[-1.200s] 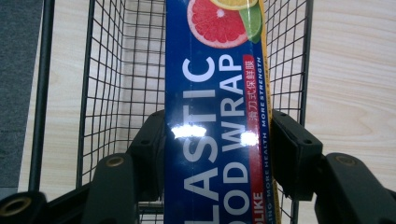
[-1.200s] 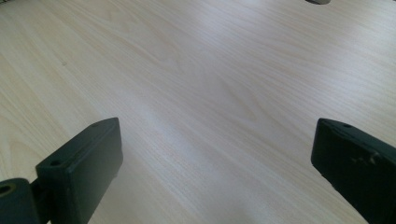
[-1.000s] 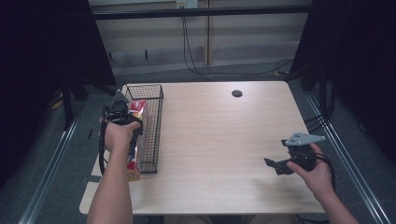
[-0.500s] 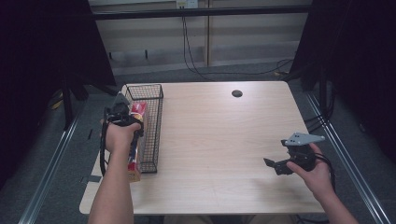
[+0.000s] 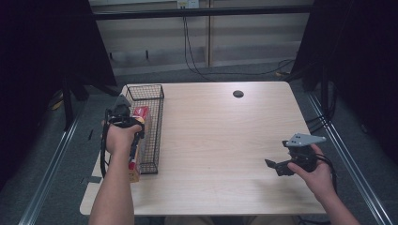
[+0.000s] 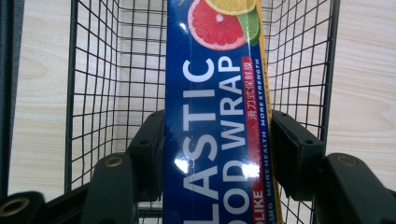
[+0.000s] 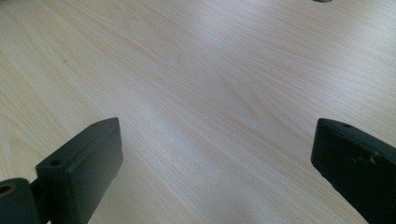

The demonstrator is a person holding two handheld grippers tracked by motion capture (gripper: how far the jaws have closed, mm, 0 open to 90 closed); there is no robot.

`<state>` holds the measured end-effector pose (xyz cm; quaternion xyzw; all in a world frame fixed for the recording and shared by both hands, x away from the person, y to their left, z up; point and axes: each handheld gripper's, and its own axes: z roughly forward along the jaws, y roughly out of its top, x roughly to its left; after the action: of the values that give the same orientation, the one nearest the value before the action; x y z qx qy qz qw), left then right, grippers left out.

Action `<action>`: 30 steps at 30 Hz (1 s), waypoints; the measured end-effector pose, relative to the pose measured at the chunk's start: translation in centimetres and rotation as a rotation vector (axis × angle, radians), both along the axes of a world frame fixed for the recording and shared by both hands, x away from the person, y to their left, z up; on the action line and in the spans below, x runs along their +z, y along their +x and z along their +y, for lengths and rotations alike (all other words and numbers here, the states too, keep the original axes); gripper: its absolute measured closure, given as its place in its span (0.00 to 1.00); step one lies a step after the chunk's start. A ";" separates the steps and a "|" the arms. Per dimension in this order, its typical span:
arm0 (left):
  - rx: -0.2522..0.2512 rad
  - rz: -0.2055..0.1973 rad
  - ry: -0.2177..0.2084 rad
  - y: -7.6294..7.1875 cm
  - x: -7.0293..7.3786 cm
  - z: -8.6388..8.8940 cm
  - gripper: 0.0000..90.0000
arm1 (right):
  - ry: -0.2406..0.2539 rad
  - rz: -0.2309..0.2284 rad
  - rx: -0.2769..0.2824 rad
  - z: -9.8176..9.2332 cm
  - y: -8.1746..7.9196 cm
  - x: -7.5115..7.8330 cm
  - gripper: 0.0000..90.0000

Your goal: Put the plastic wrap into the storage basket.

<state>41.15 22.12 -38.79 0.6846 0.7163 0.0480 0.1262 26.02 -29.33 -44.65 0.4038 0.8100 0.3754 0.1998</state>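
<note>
Left gripper view: left hand-held gripper [image 6: 217, 154] clamps plastic wrap box [image 6: 217, 116]; wire basket [image 6: 93, 70] behind.

Left forearm: bare, entering from the bottom edge, extended forward along the left side of the table. Left hand [image 5: 118, 139]: wrapped around the body of the left gripper [image 6: 215, 144], cable looping beside the wrist. Jaws — clamped from both sides on a long box, pads pressed flat to its faces. Right forearm: angled in from the bottom right corner. Right hand [image 5: 315, 174]: gripping the right gripper [image 5: 274, 166] low, pointing leftward, grey plate on top. Jaws — spread wide apart, nothing between.
</note>
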 end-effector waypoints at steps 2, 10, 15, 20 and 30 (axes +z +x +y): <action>0.005 -0.001 -0.002 0.0 0.0 0.0 0.49 | -0.001 0.001 -0.003 0.0 0.0 0.0 0.02; 0.011 -0.006 -0.006 0.0 0.0 0.0 0.48 | 0.000 0.003 -0.002 0.0 0.0 0.0 0.02; -0.001 -0.013 0.002 0.0 0.0 0.2 0.48 | -0.003 0.000 0.001 0.1 0.0 0.0 0.02; 0.003 -0.014 0.011 0.2 -0.1 -0.1 0.48 | -0.002 0.000 0.003 0.1 0.0 0.0 0.02; -0.002 -0.020 0.006 0.7 -0.3 0.0 0.48 | 0.000 0.005 0.000 0.0 0.0 -0.1 0.02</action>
<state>41.89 22.08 -39.09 0.6852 0.7141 0.0569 0.1315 26.05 -29.32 -44.71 0.4048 0.8105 0.3744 0.1977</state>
